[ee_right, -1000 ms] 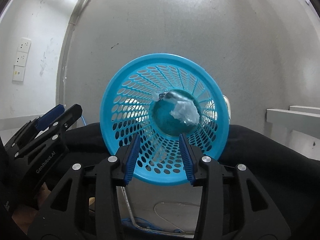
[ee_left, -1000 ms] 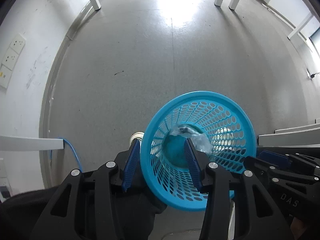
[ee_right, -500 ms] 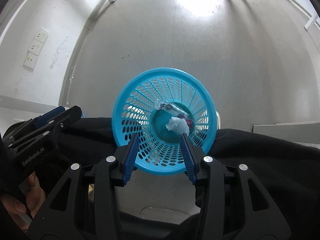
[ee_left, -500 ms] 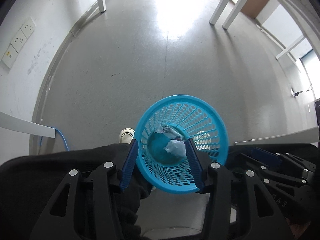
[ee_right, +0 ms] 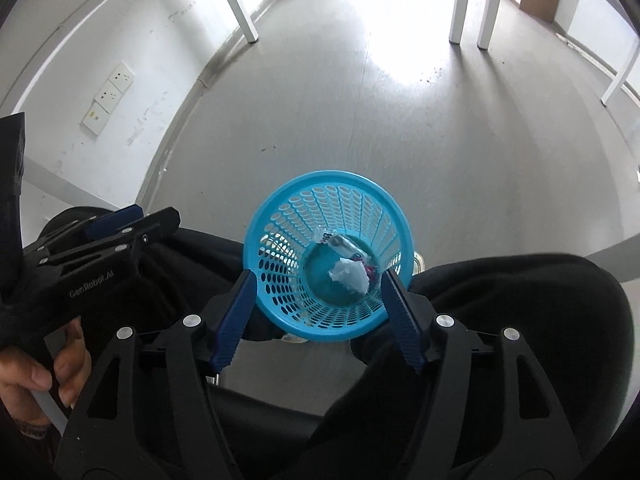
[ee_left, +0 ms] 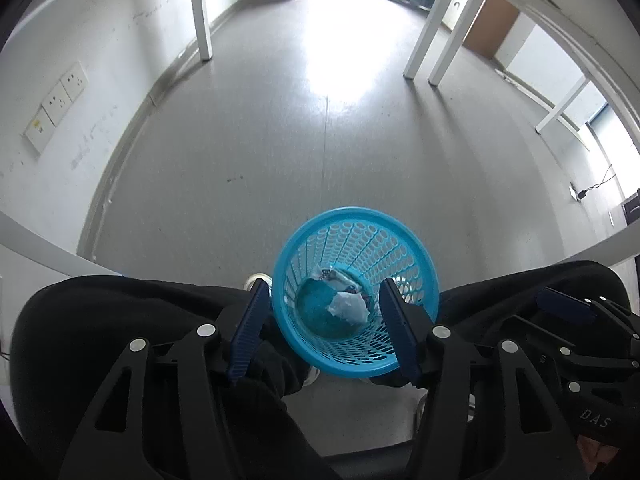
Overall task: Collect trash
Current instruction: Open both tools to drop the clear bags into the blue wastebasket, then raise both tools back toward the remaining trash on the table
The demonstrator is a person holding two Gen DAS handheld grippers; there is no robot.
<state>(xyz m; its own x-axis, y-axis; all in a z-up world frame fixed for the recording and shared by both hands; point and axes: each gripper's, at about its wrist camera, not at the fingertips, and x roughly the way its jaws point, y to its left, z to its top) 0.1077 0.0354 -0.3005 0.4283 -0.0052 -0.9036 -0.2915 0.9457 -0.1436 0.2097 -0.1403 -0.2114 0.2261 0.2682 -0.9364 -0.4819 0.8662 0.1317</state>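
Trash sits in the blue basket [ee_right: 326, 256] on the floor, well below both grippers: a crumpled tissue [ee_right: 349, 274] and a wrapper [ee_right: 340, 242]. Left gripper [ee_left: 322, 330] and right gripper [ee_right: 318, 316] are opening, empty, pointing down.

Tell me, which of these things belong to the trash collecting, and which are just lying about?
Part of the job:
- blue basket
- crumpled tissue in it
- wrapper in it
- left tongs, opening, nothing between them
- right tongs, opening, nothing between them

Just there:
- wall sockets
- white table legs
- blue cable end
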